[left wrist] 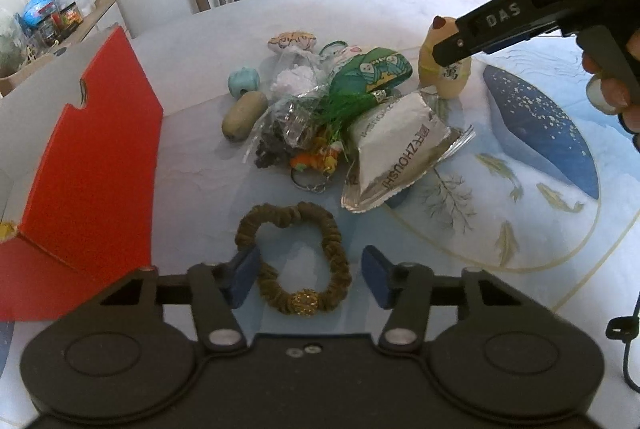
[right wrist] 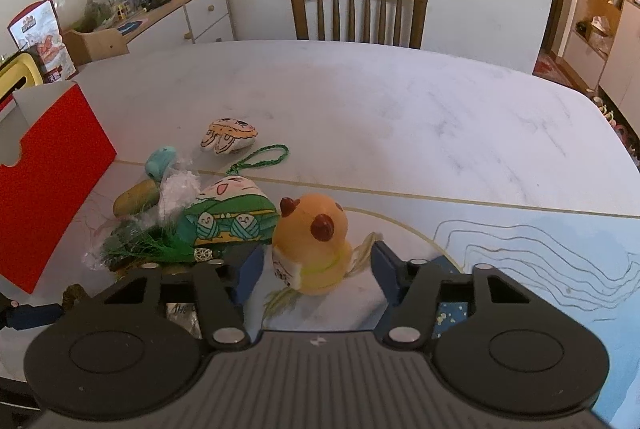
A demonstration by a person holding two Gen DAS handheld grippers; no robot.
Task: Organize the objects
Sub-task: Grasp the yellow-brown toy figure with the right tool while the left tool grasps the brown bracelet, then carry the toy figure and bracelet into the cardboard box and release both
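Note:
A brown scrunchie (left wrist: 296,257) with a gold bead lies on the table between the open fingers of my left gripper (left wrist: 310,279). A pile of small items sits beyond it: a silver pouch (left wrist: 396,153), a green plush (left wrist: 370,73), a keychain (left wrist: 316,165), a tan oval (left wrist: 244,114) and a teal bead (left wrist: 244,81). My right gripper (right wrist: 318,273) stands open around an orange bird-like toy (right wrist: 310,241), its pads on either side, apart from it. The right gripper (left wrist: 452,49) also shows in the left wrist view, in front of that toy (left wrist: 442,69).
A red-and-white cardboard box (left wrist: 92,157) stands open at the left of the table. A wooden chair (right wrist: 358,11) is pushed in at the far edge. The tablecloth has a blue whale print (left wrist: 540,125) on the right. A person's hand (left wrist: 616,85) holds the right gripper.

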